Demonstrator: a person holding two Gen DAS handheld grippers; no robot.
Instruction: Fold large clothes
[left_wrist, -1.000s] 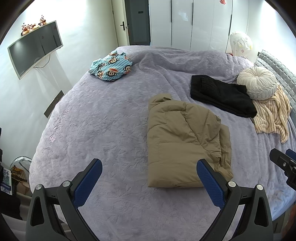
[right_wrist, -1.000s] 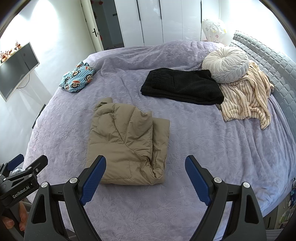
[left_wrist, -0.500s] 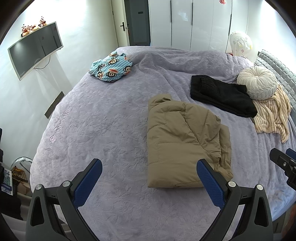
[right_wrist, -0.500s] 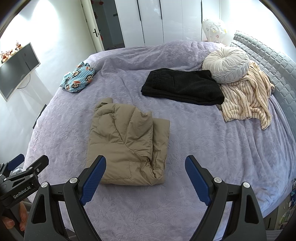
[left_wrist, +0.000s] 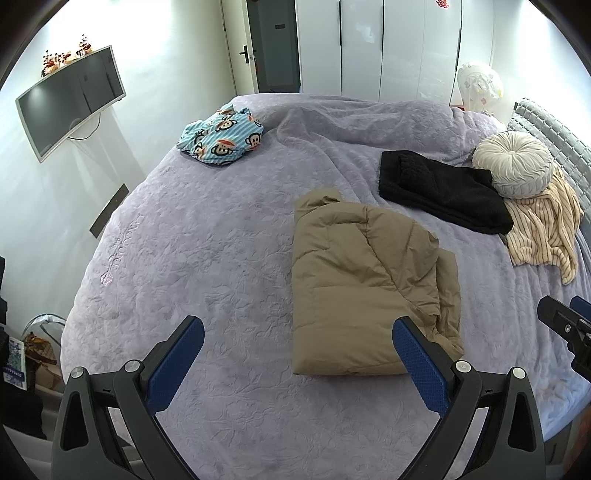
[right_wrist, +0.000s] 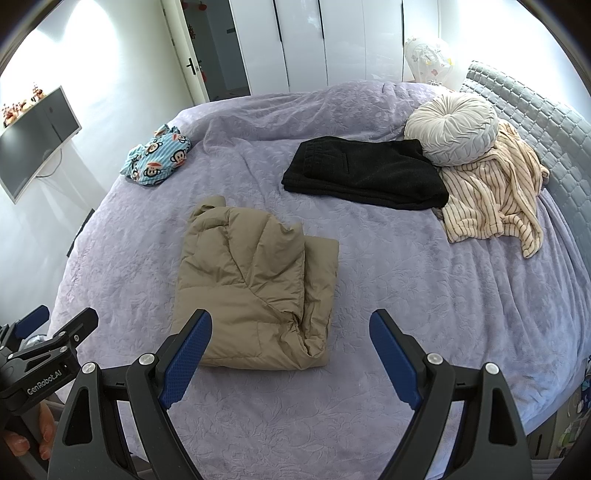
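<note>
A tan puffer jacket (left_wrist: 365, 284) lies folded into a rough rectangle on the lilac bedspread (left_wrist: 207, 258); it also shows in the right wrist view (right_wrist: 255, 288). My left gripper (left_wrist: 295, 350) is open and empty, held above the bed's near edge, its right finger over the jacket's near corner. My right gripper (right_wrist: 290, 343) is open and empty, held back from the jacket's near edge. A black garment (right_wrist: 365, 173) lies folded further back.
A round cream cushion (right_wrist: 452, 127) sits on a striped beige robe (right_wrist: 491, 195) by the quilted headboard. A blue monkey-print garment (left_wrist: 221, 134) lies at the far left. A wall TV (left_wrist: 70, 103) hangs left. Wardrobe doors stand behind the bed.
</note>
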